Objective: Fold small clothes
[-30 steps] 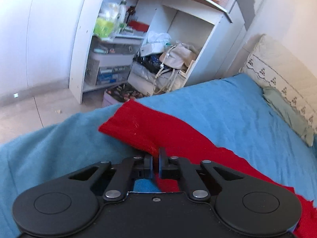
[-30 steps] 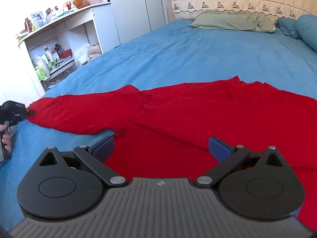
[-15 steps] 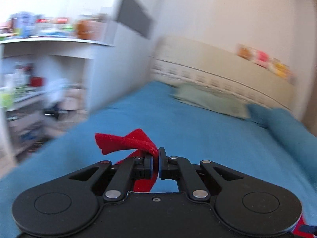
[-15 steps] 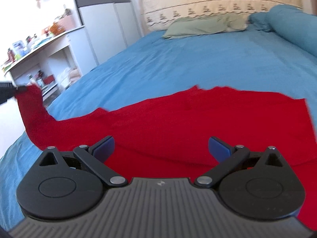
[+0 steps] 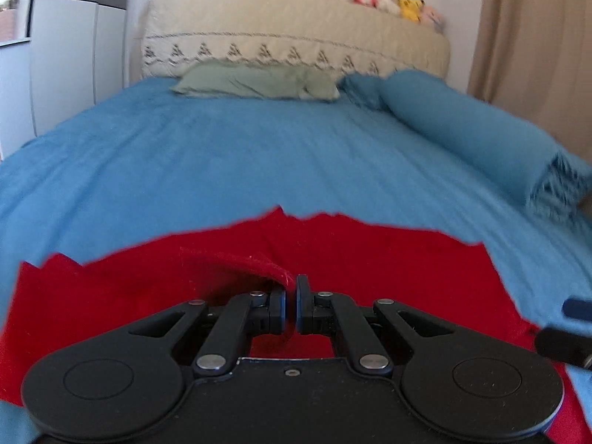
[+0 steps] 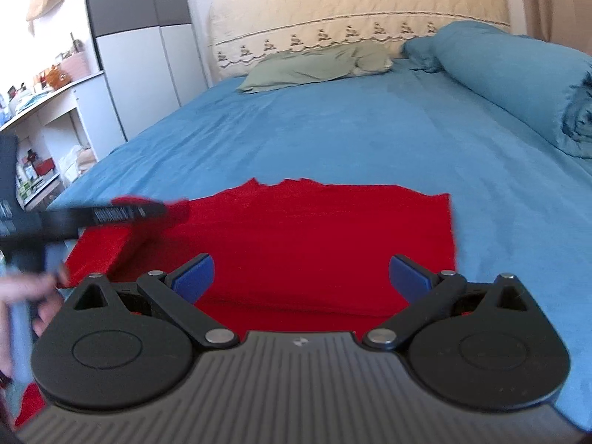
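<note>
One sleeve fold underway: my left tongs [image 5: 290, 294] pinch the red garment [image 5: 370, 259]; right tongs [image 6: 300, 275] gape wide, ready to flatten.

No text reads clearly: white lettering along the left gripper [image 6: 111, 214] blurs past legibility, and a small embossed logo on the right gripper [image 6: 299, 277] body stays indecipherable.
</note>
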Demonstrator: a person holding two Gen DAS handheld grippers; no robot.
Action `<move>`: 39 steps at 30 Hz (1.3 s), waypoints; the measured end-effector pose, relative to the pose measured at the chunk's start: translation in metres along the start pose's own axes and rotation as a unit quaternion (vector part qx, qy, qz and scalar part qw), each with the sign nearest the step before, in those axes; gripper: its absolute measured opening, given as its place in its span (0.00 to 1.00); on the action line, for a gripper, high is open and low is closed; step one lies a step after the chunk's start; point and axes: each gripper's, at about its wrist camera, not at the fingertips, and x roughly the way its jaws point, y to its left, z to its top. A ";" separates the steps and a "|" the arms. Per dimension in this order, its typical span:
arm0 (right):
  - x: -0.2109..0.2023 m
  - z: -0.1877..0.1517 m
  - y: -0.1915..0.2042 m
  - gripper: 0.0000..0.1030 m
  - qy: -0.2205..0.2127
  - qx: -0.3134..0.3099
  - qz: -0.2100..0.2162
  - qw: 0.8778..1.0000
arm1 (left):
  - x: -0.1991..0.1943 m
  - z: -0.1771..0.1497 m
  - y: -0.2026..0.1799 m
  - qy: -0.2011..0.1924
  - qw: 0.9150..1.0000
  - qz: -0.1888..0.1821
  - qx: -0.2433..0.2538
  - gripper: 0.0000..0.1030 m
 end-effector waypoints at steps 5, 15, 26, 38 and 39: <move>-0.002 -0.005 -0.023 1.00 0.002 0.014 0.003 1.000 | 0.026 -0.021 -0.011 0.032 0.999 0.005 0.012 0.05; -0.001 -0.011 -0.027 1.00 0.008 0.009 0.004 1.000 | 0.034 -0.028 -0.014 0.042 0.999 -0.006 0.030 0.28; -0.002 0.018 0.009 1.00 -0.011 -0.039 0.022 0.999 | -0.067 -0.013 0.047 -0.044 0.997 0.027 0.058 1.00; 0.093 0.012 0.128 0.82 0.074 -0.191 0.054 0.977 | -0.083 -0.023 0.153 -0.001 0.995 0.086 -0.051 1.00; 0.101 0.009 0.135 0.80 0.078 -0.201 0.050 0.975 | -0.085 -0.025 0.156 -0.001 0.995 0.089 -0.053 1.00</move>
